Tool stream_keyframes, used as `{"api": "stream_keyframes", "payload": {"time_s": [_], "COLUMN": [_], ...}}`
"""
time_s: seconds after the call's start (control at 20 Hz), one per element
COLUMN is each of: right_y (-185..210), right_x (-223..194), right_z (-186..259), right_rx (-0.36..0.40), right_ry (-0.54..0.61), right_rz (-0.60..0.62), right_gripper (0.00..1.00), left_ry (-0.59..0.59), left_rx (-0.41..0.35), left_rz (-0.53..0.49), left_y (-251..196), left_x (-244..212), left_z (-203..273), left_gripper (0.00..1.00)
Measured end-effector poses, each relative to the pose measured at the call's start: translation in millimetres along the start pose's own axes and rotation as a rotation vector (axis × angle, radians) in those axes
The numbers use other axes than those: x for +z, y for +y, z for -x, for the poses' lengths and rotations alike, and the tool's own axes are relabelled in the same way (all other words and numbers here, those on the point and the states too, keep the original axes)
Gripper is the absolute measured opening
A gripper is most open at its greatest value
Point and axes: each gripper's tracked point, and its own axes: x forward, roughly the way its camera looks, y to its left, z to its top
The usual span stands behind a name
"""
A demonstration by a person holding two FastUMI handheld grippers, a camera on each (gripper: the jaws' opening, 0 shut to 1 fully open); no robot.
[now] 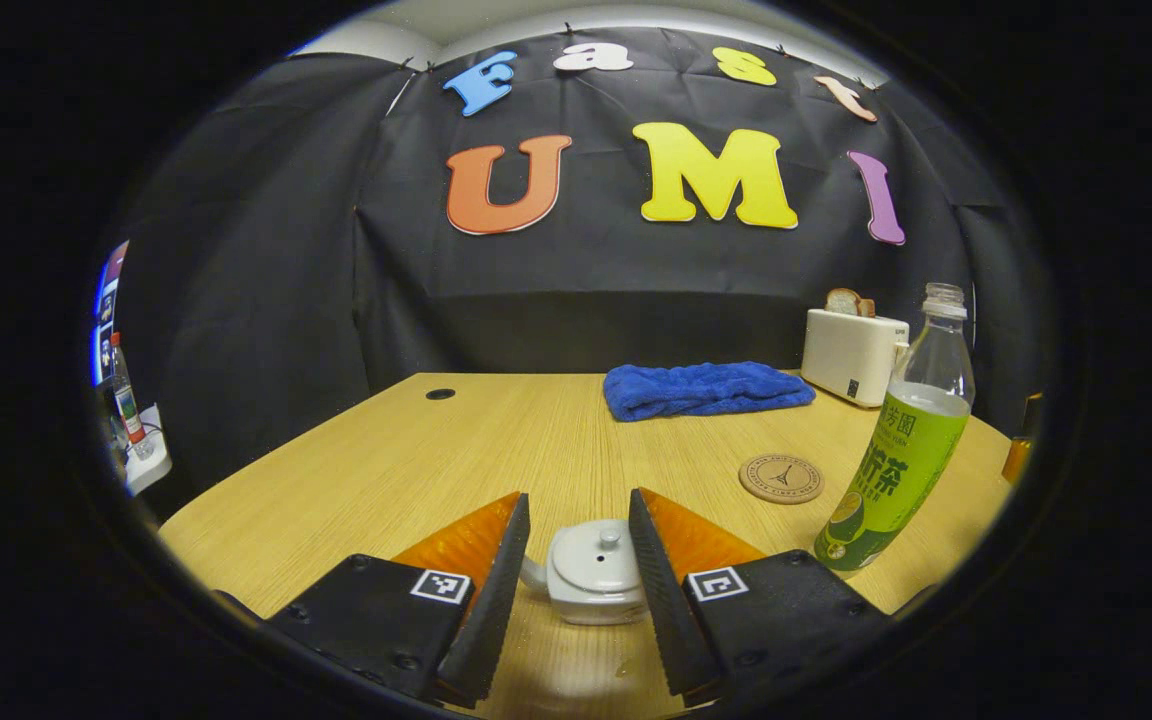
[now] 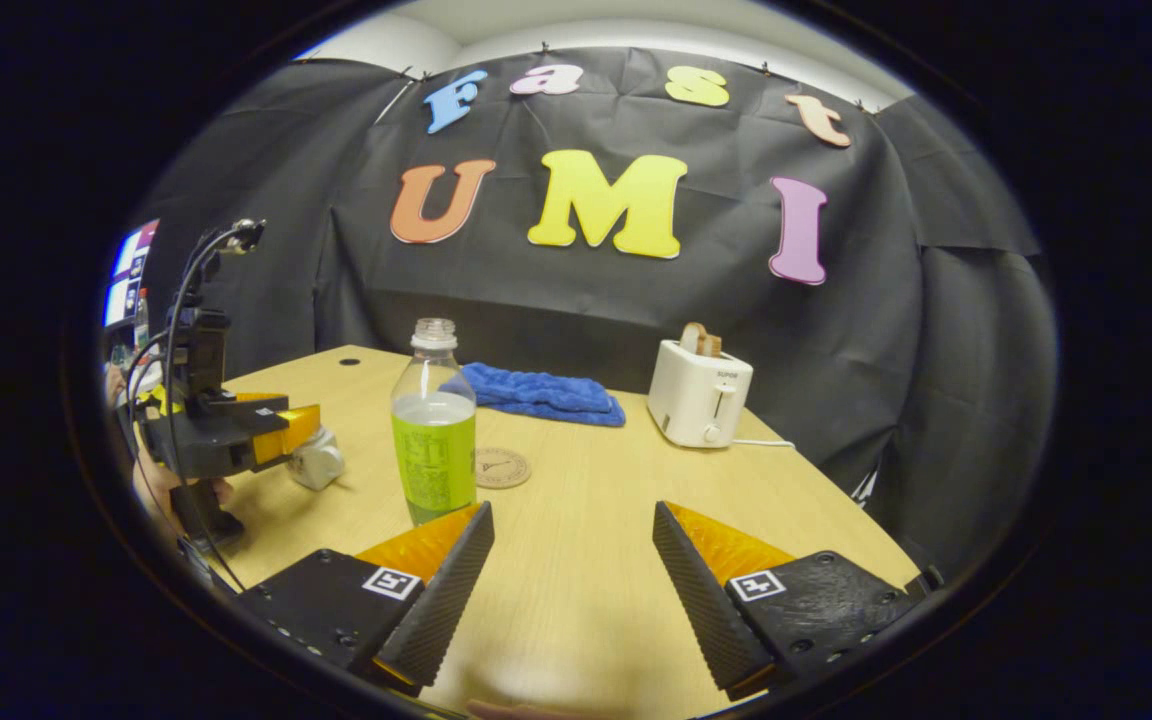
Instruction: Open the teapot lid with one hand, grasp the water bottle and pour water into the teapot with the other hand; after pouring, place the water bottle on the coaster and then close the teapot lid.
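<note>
Your left gripper (image 1: 576, 585) has its jaws spread, with the teapot (image 1: 596, 575) sitting between them on the table (image 1: 496, 440), lid (image 1: 604, 555) on and nothing pinched yet. The step looks to be lid removal: aim for the small knob on top, not the body; centre it, close gently, then lift straight up so the pot doesn't drag. Your right gripper (image 2: 571, 580) is also spread and holds nothing, hovering over bare table. The water bottle (image 2: 433, 435) stands upright ahead of it to the left, so swing over and grip it mid-body. The coaster (image 2: 502, 467) lies just behind the bottle. Farther back are the blue towel (image 2: 541, 393) and toaster (image 2: 700, 400), well clear.
</note>
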Motion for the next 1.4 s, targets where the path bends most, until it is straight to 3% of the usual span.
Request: {"api": "stream_keyframes", "payload": {"time_s": [0.05, 0.1, 0.2, 0.45, 0.8, 1.1, 1.4], "right_y": [0, 1, 5, 23, 34, 59, 89], "right_x": [-1, -3, -6, -7, -14, 1, 13], "right_z": [-1, -3, -6, -7, -16, -24, -55], "right_rx": [-0.001, 0.0, 0.007, 0.064, 0.097, 0.158, 0.181], "right_ry": [0.003, 0.009, 0.021, 0.0, -0.015, -0.078, -0.107], "right_rz": [-0.001, -0.002, -0.005, -0.025, -0.097, -0.104, -0.111], "right_gripper": [0.96, 0.96, 0.96, 0.96, 0.96, 0.96, 0.97], "left_ry": [0.004, -0.003, -0.01, -0.023, -0.061, -0.057, -0.081], "left_rx": [-0.016, -0.02, -0.021, -0.047, -0.071, -0.073, -0.052], "left_rz": [0.004, 0.003, -0.004, 0.015, 0.072, 0.181, 0.155], "left_y": [-4, -5, -4, -6, 2, 23, 47], "left_x": [-1, 1, 1, 5, 23, 41, 63], "left_z": [-1, -1, -2, 2, 11, 28, 51], "left_gripper": [0.63, 0.5, 0.34, 0.07, 0.04, 0.05, 0.05]}}
